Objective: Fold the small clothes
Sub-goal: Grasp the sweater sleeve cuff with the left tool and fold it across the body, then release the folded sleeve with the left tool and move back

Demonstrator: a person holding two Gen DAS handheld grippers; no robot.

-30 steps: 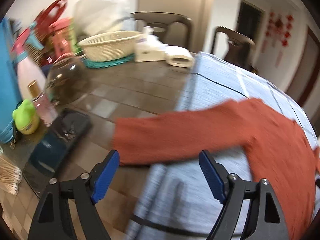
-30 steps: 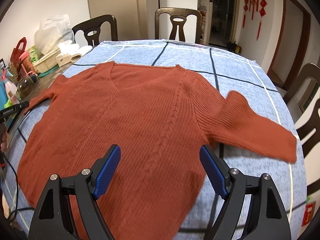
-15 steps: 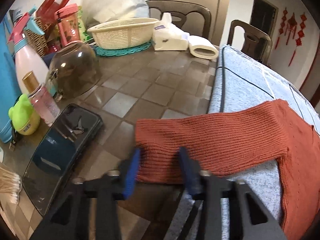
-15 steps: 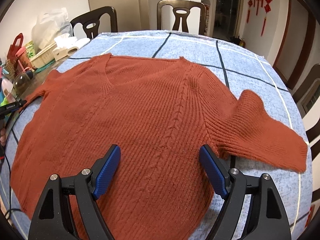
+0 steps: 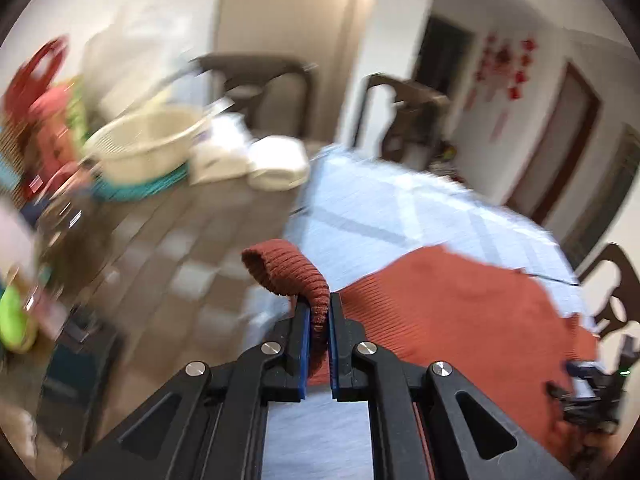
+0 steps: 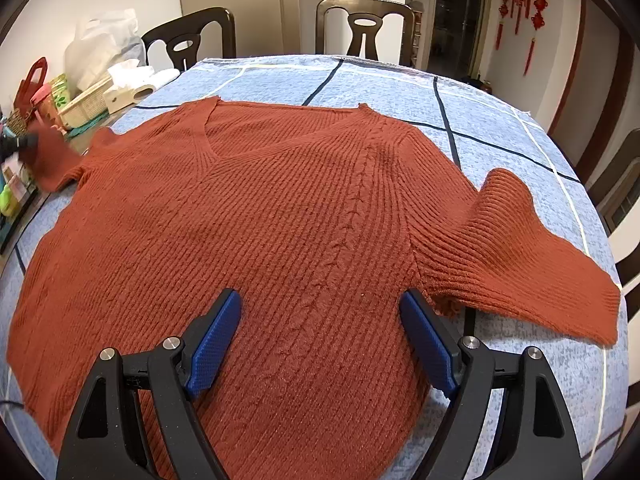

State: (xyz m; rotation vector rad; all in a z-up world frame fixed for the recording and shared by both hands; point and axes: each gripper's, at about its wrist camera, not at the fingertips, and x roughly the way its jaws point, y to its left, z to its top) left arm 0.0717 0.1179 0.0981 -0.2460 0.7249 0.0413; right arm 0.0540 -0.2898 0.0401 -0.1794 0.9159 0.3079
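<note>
A rust-orange knit sweater (image 6: 288, 216) lies flat, front up, on a blue checked cloth (image 6: 400, 88). My left gripper (image 5: 319, 304) is shut on the sweater's left sleeve cuff (image 5: 288, 272) and holds it lifted above the table; the view is blurred. The sweater body (image 5: 460, 312) lies to its right. My right gripper (image 6: 320, 320) is open and empty, hovering over the sweater's lower middle. The right sleeve (image 6: 532, 256) lies spread out to the right. The lifted left sleeve (image 6: 48, 156) shows blurred at far left.
A cream basket (image 5: 148, 148), tissue box (image 5: 216, 156) and bottles (image 5: 12, 316) crowd the bare tiled tabletop (image 5: 168, 248) at left. Dark wooden chairs (image 6: 364, 28) stand behind the table. A white plastic bag (image 6: 104, 48) sits at back left.
My left gripper has closed on the left sleeve cuff and lifted it off the table, moving right. My right gripper has stayed open, edging slightly forward over the sweater.
</note>
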